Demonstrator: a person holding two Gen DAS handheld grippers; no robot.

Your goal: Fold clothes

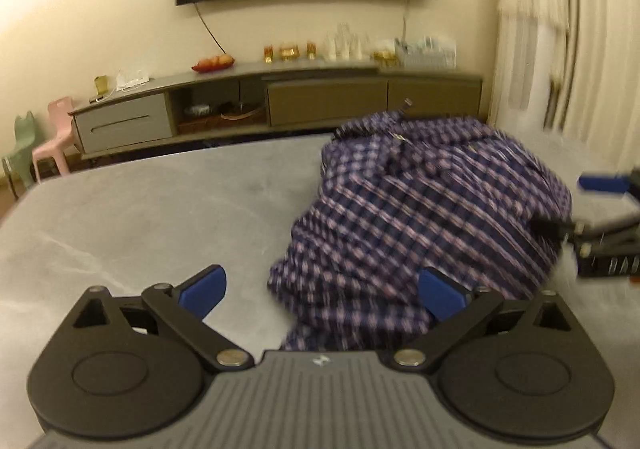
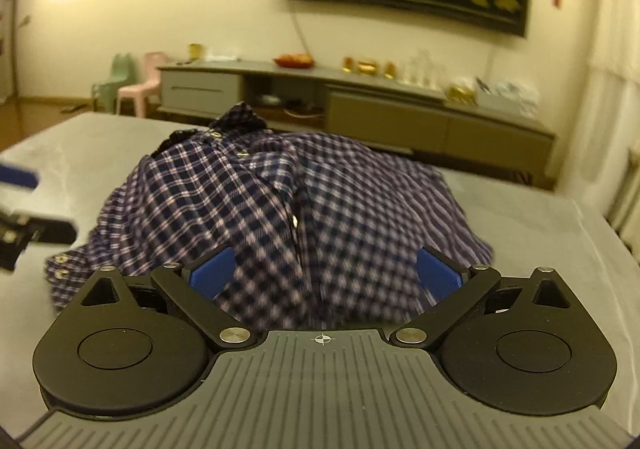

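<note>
Right wrist view: grey surface [image 2: 540, 233], plaid shirt [image 2: 280, 209] heaped mid-surface, snaps showing. Right gripper [image 2: 326, 275] spread wide just short of shirt, nothing pinched. Left gripper [image 1: 322, 295] likewise spread, empty, by shirt's edge.

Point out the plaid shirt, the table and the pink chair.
plaid shirt [image 2: 280, 209], right wrist view, on its button placket.
table [image 1: 140, 217], left wrist view, bare grey top.
pink chair [image 1: 54, 145], left wrist view, its seat.
</note>
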